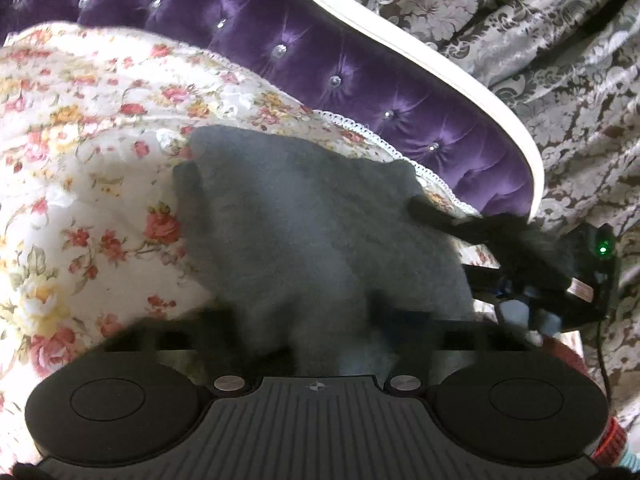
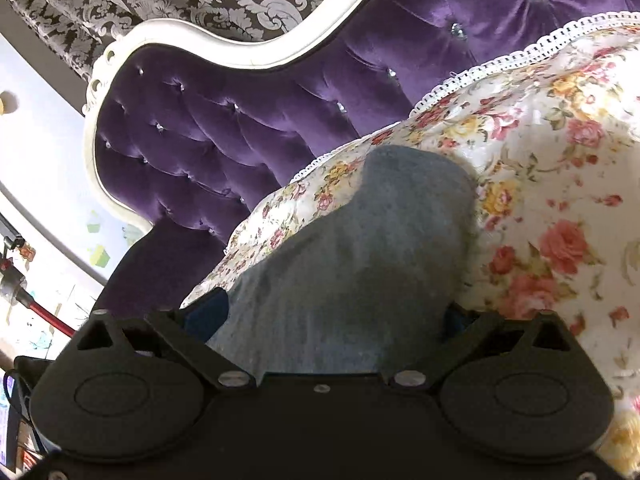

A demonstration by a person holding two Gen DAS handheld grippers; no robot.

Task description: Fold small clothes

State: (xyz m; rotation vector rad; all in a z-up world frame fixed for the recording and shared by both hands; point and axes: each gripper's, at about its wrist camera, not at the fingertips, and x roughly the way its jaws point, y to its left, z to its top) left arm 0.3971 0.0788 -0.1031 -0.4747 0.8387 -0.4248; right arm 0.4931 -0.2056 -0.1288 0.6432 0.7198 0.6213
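Both sets of jaws were buried under a grey cloth (image 1: 320,240), so I could not tell whether either was clenched or released. The left gripper (image 1: 320,332) had the cloth draped over the gap between its arms, the fabric blurred and bunched right down to its body. The right gripper (image 2: 336,320) met the same cloth (image 2: 360,264) from the other side, and the fabric filled the whole space between its arms too.

From the left camera, the right gripper (image 1: 440,216) showed at the cloth's right edge, a green light on its housing.

The cloth lay spread on a floral bedspread (image 1: 100,140) with a lace edge, running away from the grippers toward the far side of the bed. Beyond stood a purple tufted headboard (image 2: 208,120) with a white frame, and behind that a damask curtain (image 1: 540,40).
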